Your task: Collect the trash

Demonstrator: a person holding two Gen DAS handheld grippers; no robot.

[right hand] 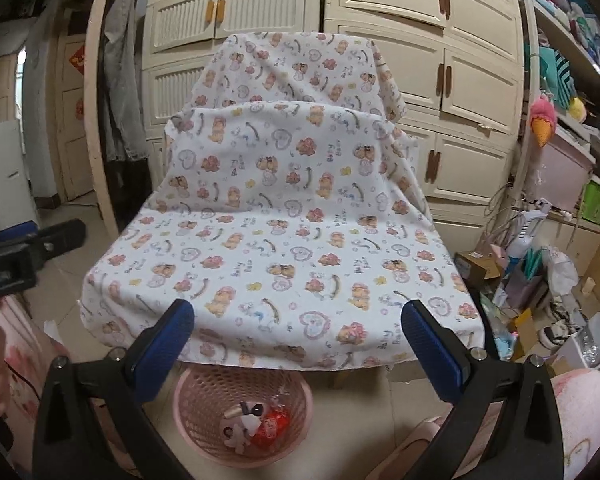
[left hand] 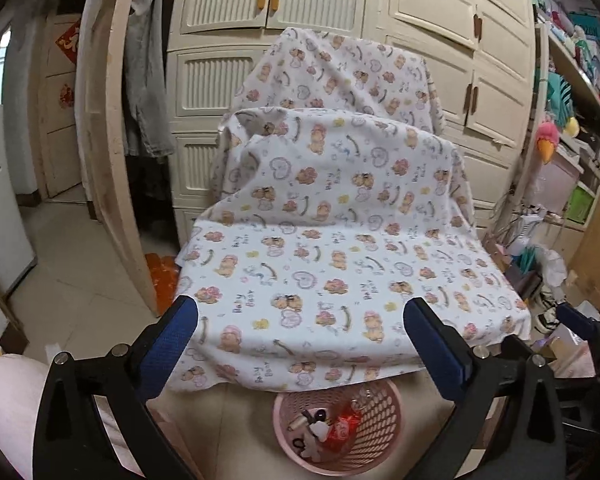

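A pink mesh waste basket (left hand: 380, 412) (right hand: 204, 396) stands on the floor at the front edge of a table covered with a bear-print cloth (left hand: 340, 280) (right hand: 276, 264). Inside it lie a red wrapper (left hand: 342, 428) (right hand: 274, 424) and small pale and dark scraps (right hand: 242, 426). My left gripper (left hand: 300, 312) is open and empty, held above the table's front edge and the basket. My right gripper (right hand: 298, 312) is open and empty at the same height. The left gripper shows at the left edge of the right wrist view (right hand: 32, 244).
Cream cupboards (left hand: 316, 4) stand behind the cloth-covered chair back. Shelves with toys (right hand: 572, 128) and floor clutter of boxes and bags (right hand: 532, 300) fill the right. A white fridge (left hand: 0, 220) and an orange object (left hand: 162, 280) are at the left.
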